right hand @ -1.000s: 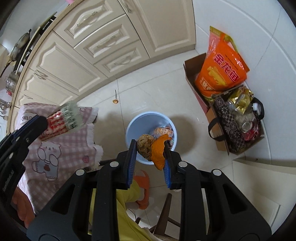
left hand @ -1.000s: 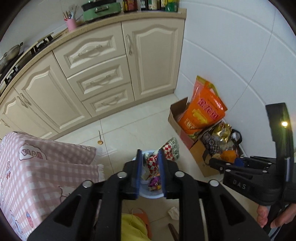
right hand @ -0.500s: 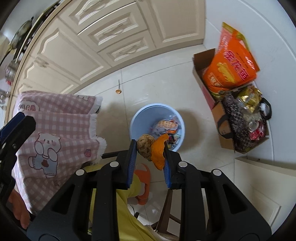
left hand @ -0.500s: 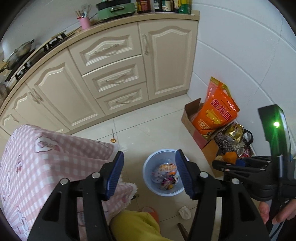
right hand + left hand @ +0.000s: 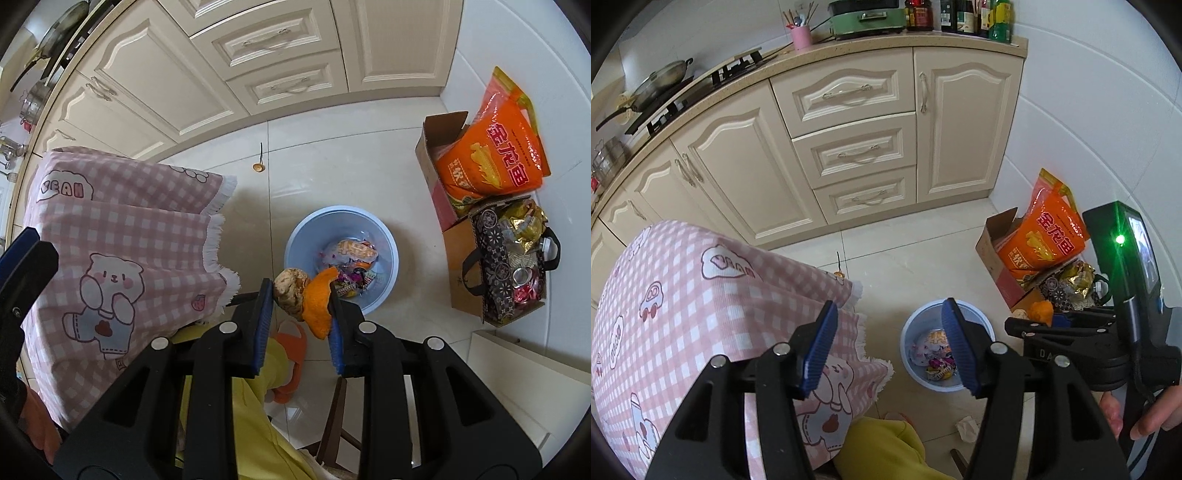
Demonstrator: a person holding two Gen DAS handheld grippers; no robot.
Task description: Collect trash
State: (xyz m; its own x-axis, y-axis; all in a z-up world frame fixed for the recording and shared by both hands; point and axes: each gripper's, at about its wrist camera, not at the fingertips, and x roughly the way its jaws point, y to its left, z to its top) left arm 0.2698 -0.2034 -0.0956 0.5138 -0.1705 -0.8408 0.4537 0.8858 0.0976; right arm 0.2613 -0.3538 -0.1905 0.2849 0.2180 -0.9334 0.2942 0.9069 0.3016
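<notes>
A light blue trash bin stands on the tiled floor with snack wrappers inside. My left gripper is open and empty, held high above the table edge and the bin. My right gripper is shut on orange peel with a brownish piece, held above the bin's near rim. The right gripper also shows in the left wrist view, to the right of the bin, with the peel at its tips.
A table with a pink checked cloth is at the left. A cardboard box with an orange bag, a patterned bag of packets, cream cabinets, a crumpled tissue, a small spoon on the floor.
My left gripper opened and the red-and-white wrapper it held dropped into the bin; it then rose and drew back. The right gripper kept hold of the peel.
</notes>
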